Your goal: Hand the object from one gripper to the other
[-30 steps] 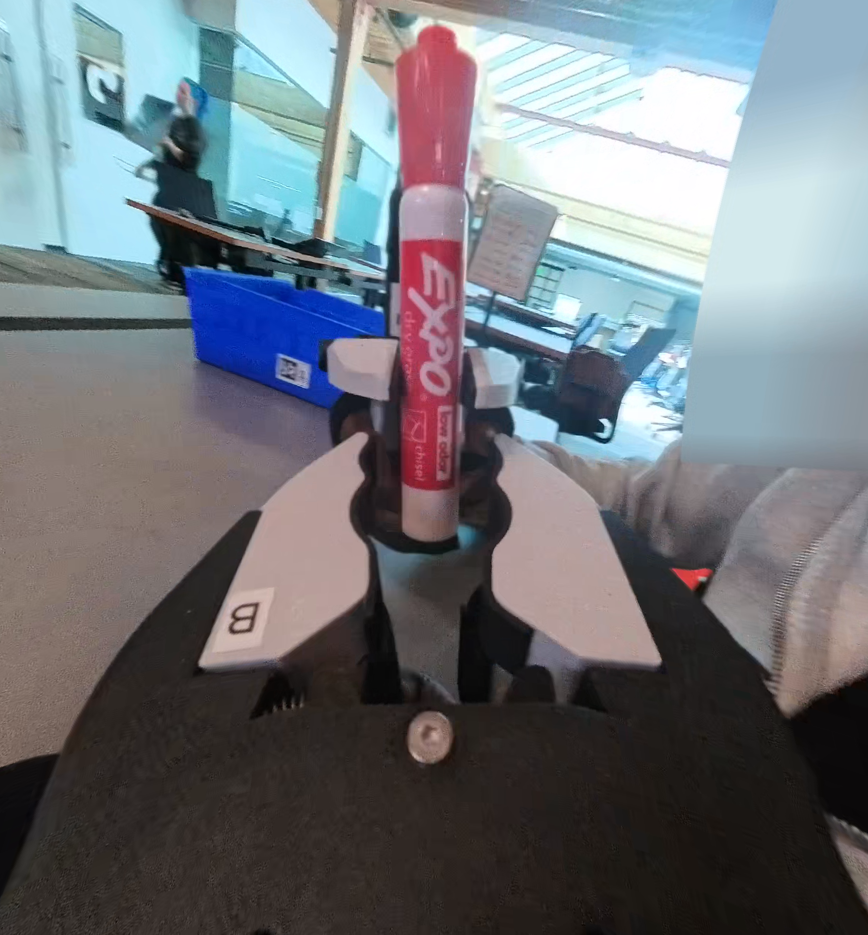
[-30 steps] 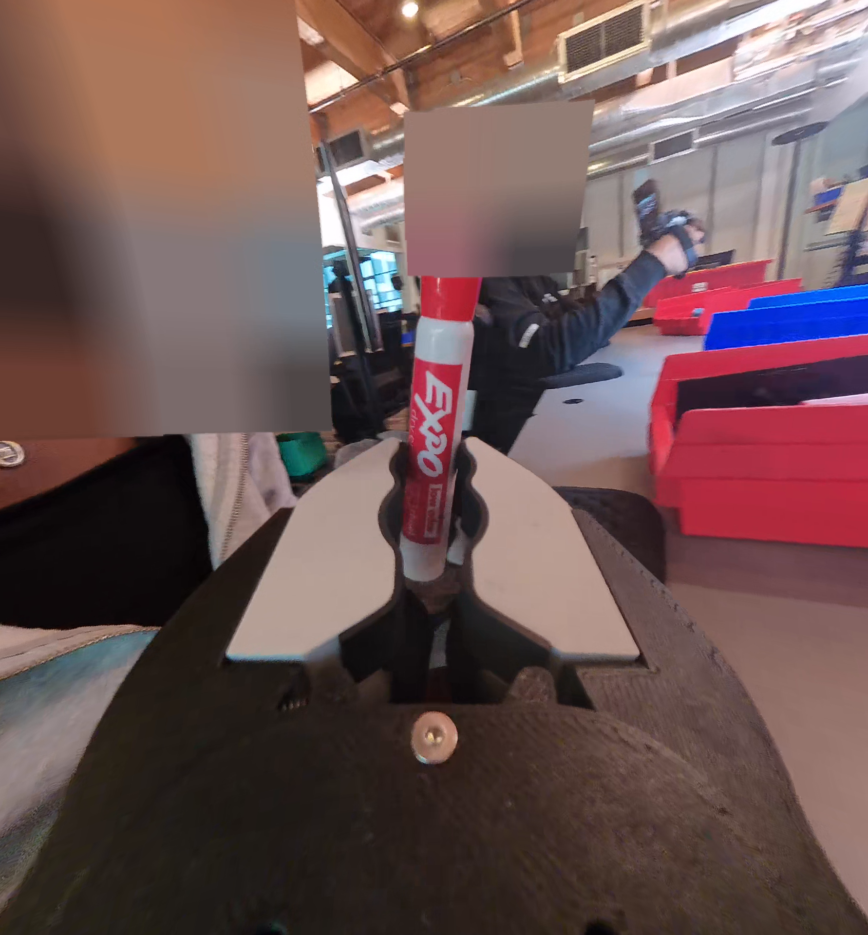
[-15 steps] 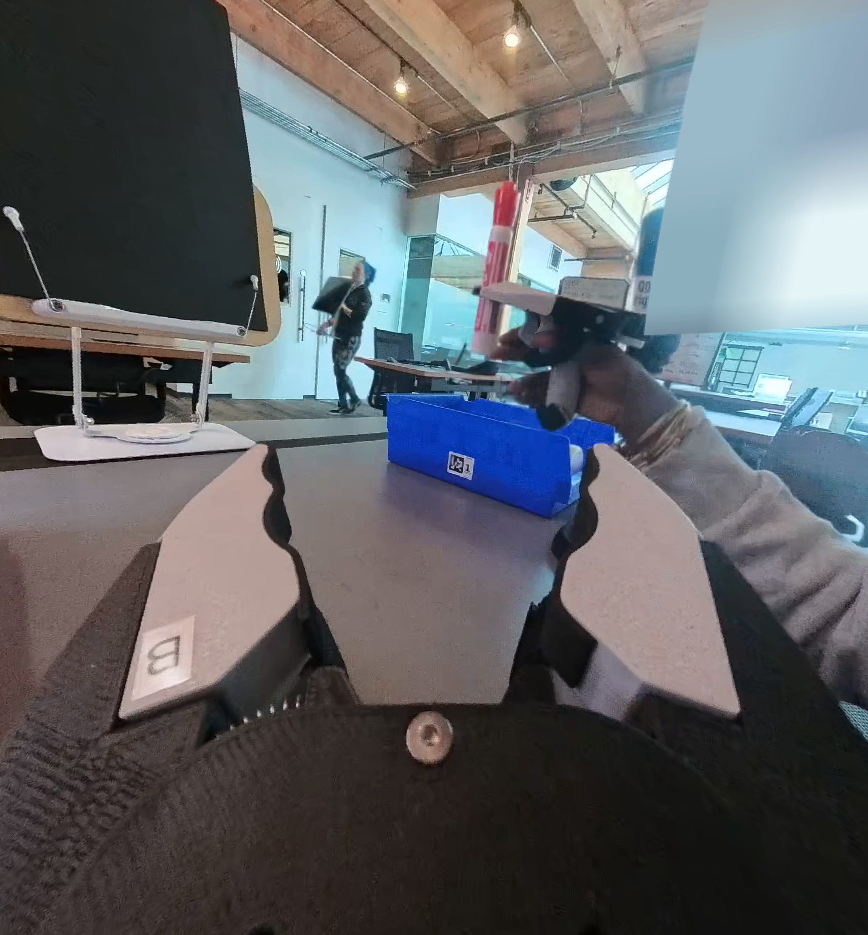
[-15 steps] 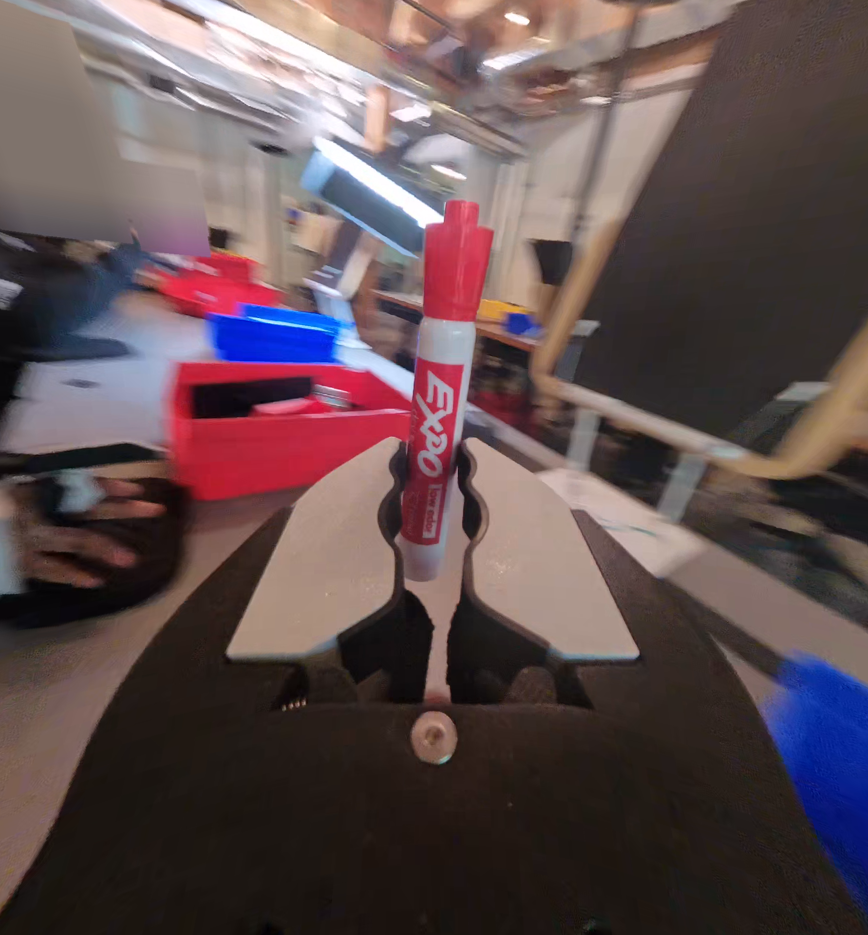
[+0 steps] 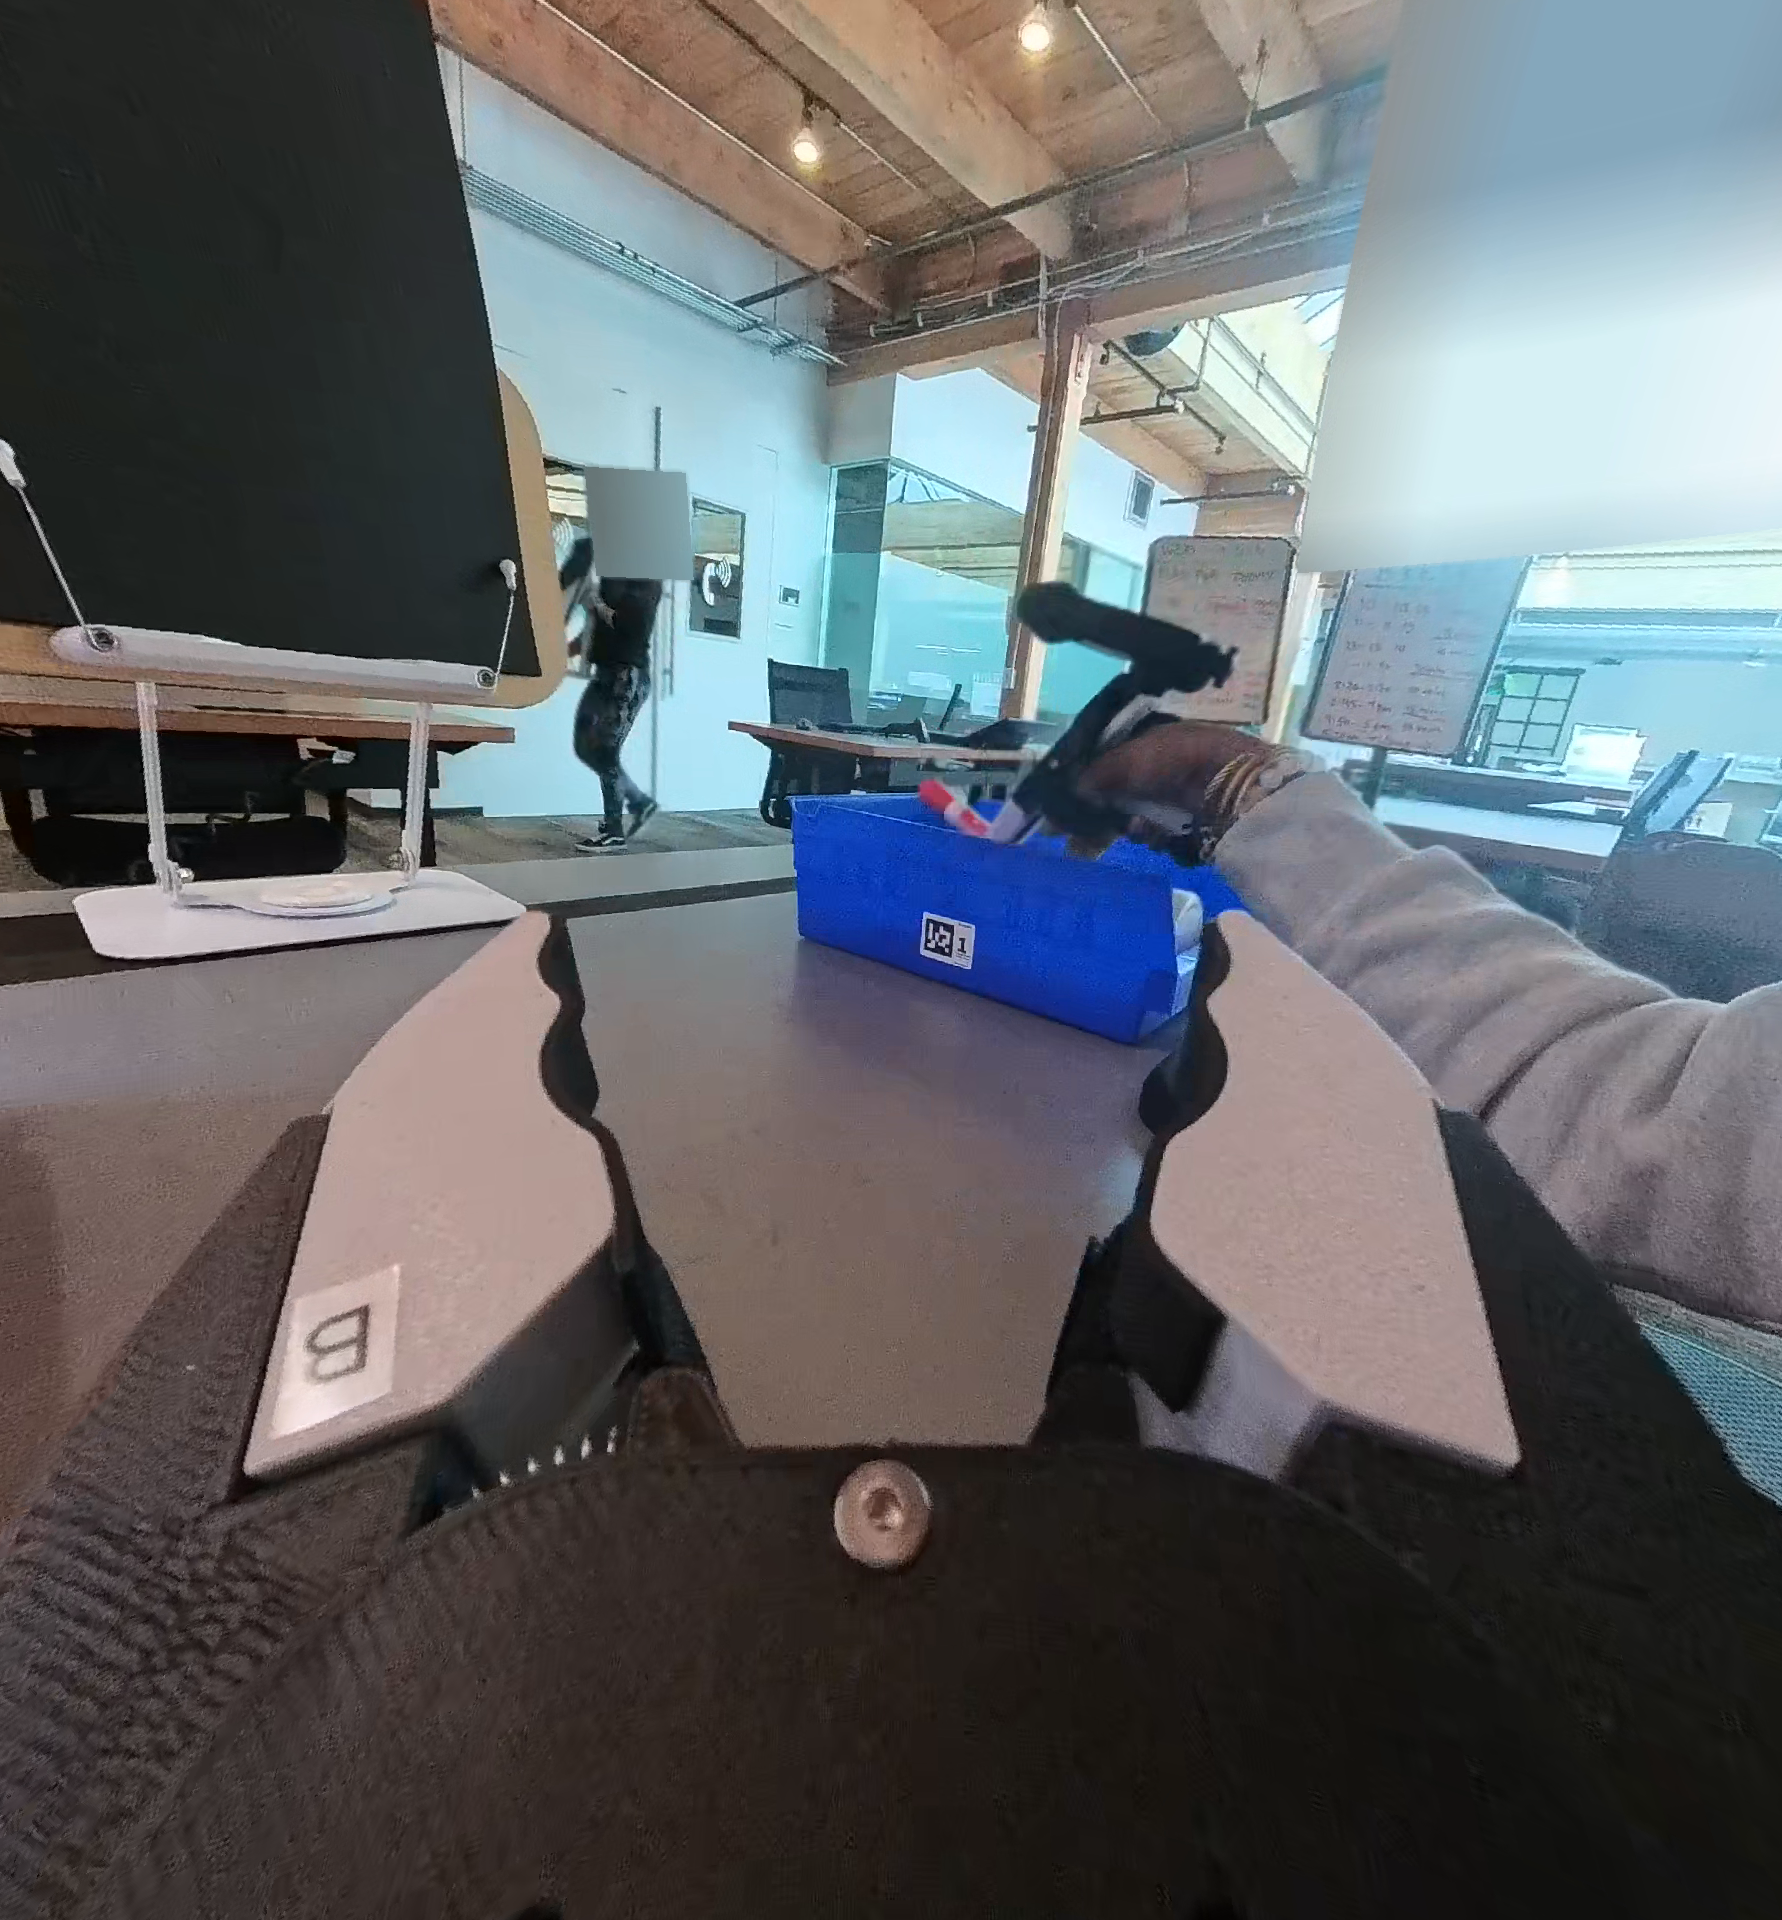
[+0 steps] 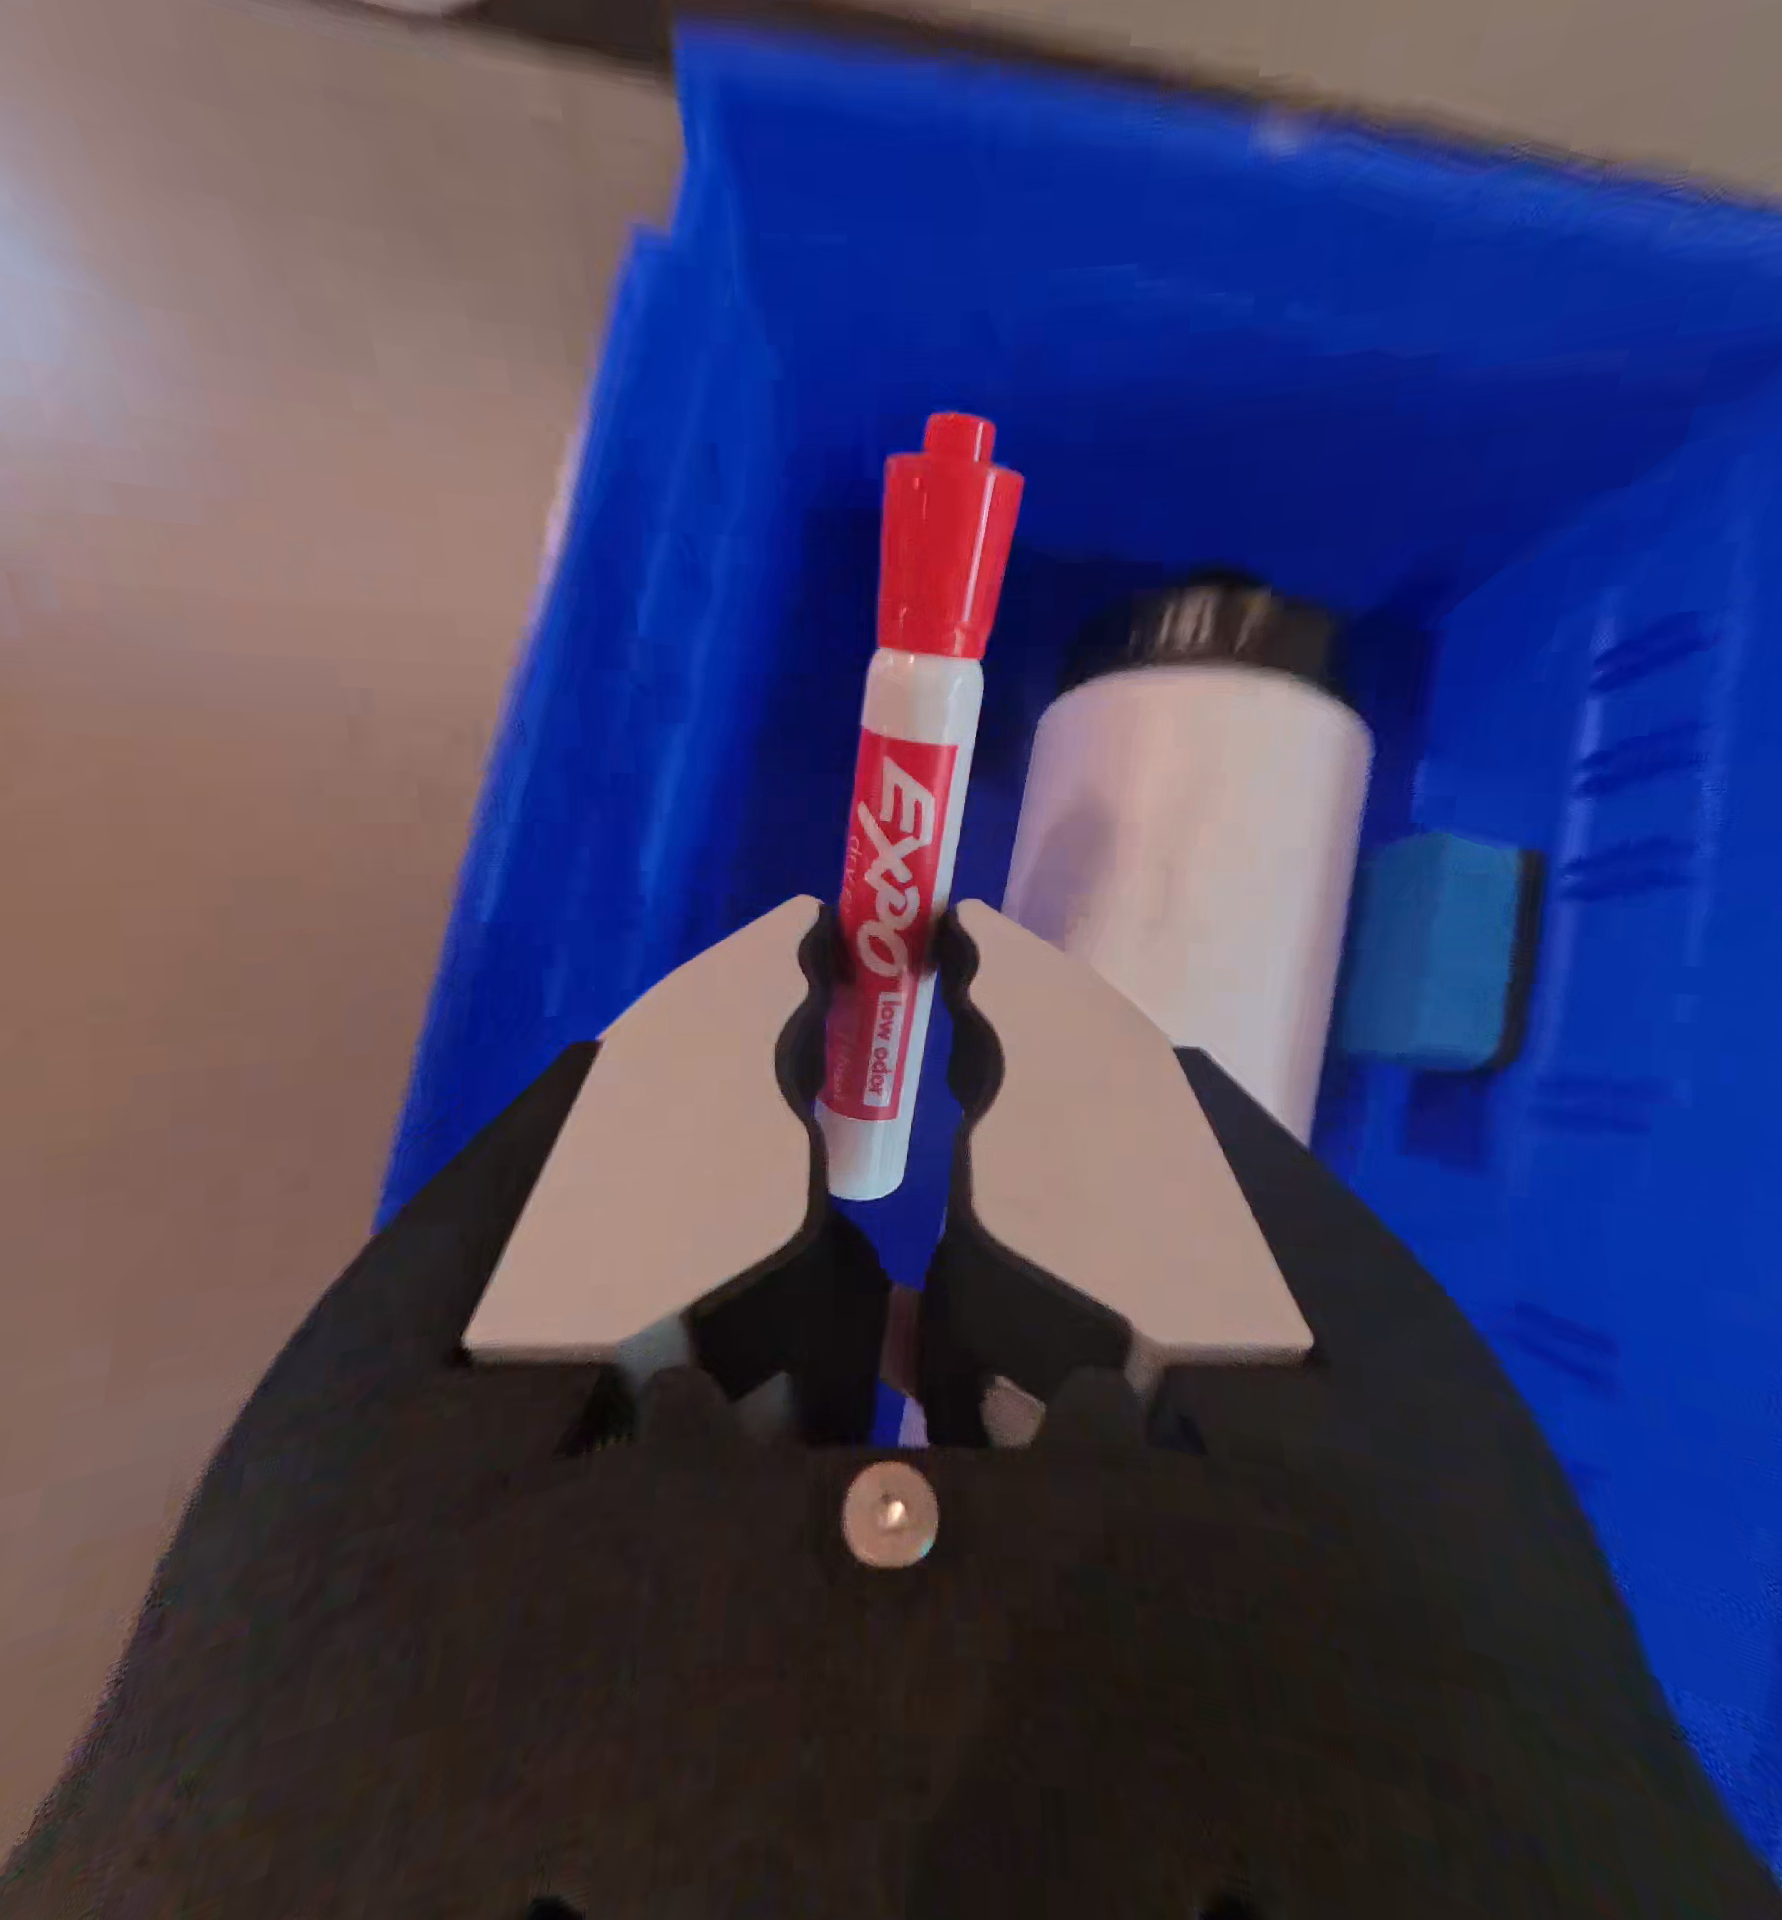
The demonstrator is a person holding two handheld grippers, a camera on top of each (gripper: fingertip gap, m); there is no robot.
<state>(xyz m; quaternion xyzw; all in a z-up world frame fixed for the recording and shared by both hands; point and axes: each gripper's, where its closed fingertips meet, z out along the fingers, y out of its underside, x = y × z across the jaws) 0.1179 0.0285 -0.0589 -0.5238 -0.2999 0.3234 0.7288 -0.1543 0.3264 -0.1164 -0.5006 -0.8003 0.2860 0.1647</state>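
Right tongs (image 6: pixel 889 914) clamp the red marker (image 6: pixel 913 831) over the blue bin (image 6: pixel 1178 364); left tongs (image 5: pixel 882 977) gape wide, holding nothing, above the counter (image 5: pixel 191 1039).

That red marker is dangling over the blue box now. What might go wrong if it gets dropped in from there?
1. The right gripper pinches the marker only near its lower end, so it may tip as the jaws open.
2. The white bottle lies close beside it in the blue box; the marker could land on it and roll.
3. The marker hangs near the box's left wall, so it might clip the rim.
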